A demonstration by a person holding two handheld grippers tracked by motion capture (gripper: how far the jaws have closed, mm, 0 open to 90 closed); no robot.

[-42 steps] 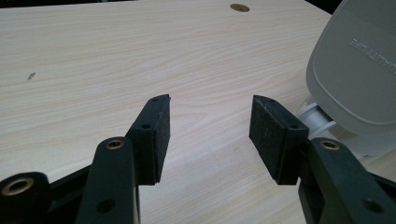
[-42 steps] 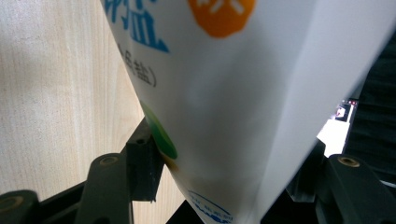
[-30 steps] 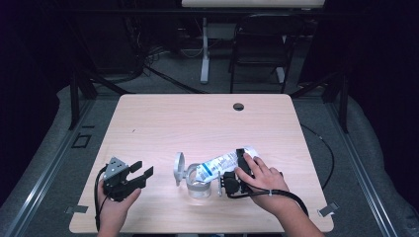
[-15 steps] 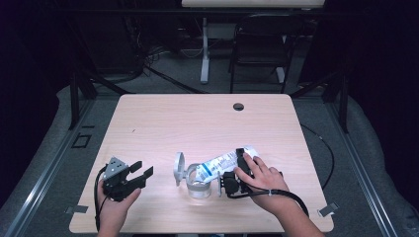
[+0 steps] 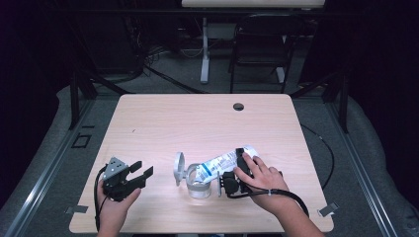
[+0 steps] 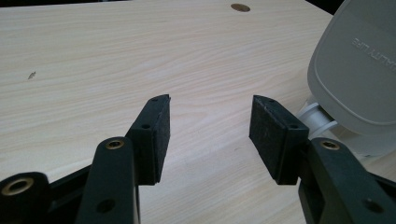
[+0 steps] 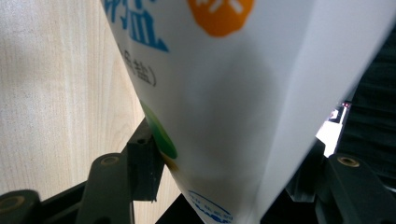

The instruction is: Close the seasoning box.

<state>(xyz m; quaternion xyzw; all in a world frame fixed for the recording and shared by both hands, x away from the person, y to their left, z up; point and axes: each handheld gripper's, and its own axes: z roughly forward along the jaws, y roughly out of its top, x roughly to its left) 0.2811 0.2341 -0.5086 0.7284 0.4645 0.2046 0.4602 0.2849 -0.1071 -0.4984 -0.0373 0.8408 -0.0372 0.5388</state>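
The right gripper [image 5: 232, 170] clamps a white bag [image 5: 222, 163] (blue print on it), tipped over the clear jar [image 5: 197, 183]. Left of the jar, the left gripper [image 5: 141, 170] rests on the table [image 5: 197, 118], jaws apart around nothing.

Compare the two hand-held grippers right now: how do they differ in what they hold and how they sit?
The right hand-held gripper is clamped on the white printed bag, tipped toward the clear jar; the left hand-held gripper holds nothing, with bare table between its open jaws. The right sits at the jar, the left apart, pointing at the jar's grey flip lid. Both are black, two-jawed and hand-held.
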